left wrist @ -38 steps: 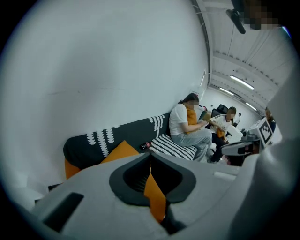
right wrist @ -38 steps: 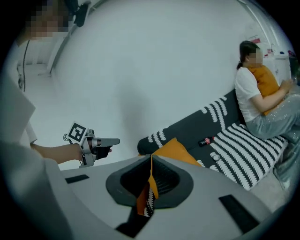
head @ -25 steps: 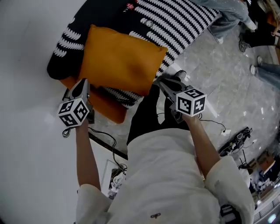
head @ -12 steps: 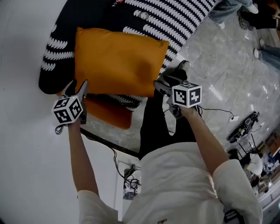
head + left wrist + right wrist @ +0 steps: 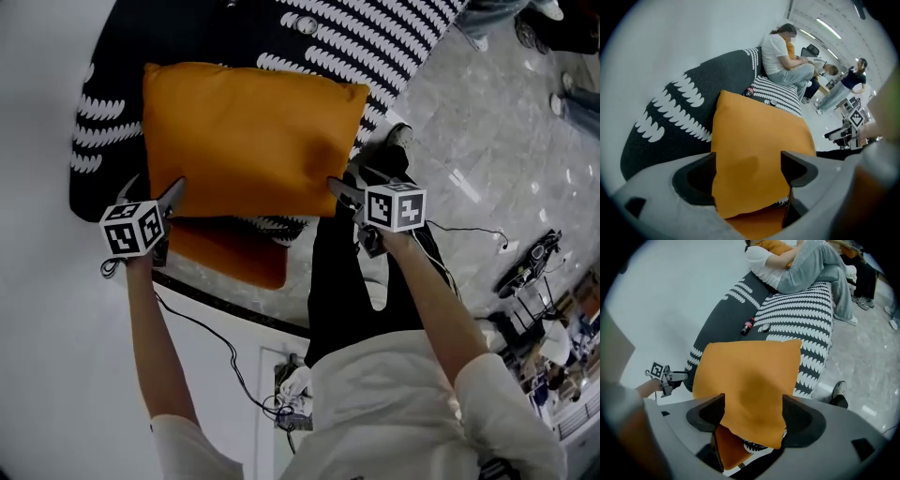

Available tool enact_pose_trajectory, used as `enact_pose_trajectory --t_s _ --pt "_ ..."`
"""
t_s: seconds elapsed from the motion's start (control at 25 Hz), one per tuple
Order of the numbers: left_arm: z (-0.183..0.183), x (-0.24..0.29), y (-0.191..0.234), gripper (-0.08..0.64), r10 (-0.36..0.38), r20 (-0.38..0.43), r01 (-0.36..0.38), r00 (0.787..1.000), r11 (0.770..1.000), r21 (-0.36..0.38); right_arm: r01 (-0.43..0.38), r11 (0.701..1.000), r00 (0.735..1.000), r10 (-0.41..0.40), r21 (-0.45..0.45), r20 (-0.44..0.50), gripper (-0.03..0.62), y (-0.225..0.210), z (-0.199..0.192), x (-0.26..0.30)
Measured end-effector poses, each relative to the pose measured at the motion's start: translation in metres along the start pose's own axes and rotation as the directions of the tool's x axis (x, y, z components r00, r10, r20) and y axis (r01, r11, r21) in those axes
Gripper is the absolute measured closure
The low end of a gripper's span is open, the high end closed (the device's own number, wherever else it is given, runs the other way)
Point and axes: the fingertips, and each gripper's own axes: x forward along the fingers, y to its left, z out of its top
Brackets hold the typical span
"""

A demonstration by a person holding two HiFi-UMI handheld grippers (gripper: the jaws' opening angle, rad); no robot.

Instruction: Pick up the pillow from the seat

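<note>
Black-and-white patterned sofa seat [image 5: 394, 37] stretches away from you, with the plump orange fabric pillow [image 5: 248, 131] lying flat on its near end. Your left gripper [image 5: 748, 165] and right gripper [image 5: 753, 411] are both opening, the pillow's near corners framed between the jaws but not yet pinched. Bite too shallow and you'll likely catch only corner fabric and lose it; go too low and you may snag the flatter orange cushion [image 5: 230, 251] beneath.

Pillow [image 5: 248, 141]: orange, rect., smooth fabric w/ a shallow dent nr its right side, broad face toward the head view. It covers the near end of the seat [image 5: 375, 42], a black sofa w/ rows of white scallops.
</note>
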Motion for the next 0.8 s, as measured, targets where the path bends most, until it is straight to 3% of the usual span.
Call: enact_pose_trajectory --t_s 0.48,0.8 --pt "-0.012 0.054 0.014 -0.010 -0.029 -0.082 0.028 0.996 0.999 -0.022 0.049 0.988 0.999 -0.051 0.144 0.008 0.166 -0.031 -0.006 0.056" --pt "-0.017 0.080 0.030 -0.029 -0.023 -0.149 0.018 0.989 0.999 -0.029 0.099 0.974 0.995 -0.098 0.202 -0.012 0.143 -0.049 -0.016 0.086"
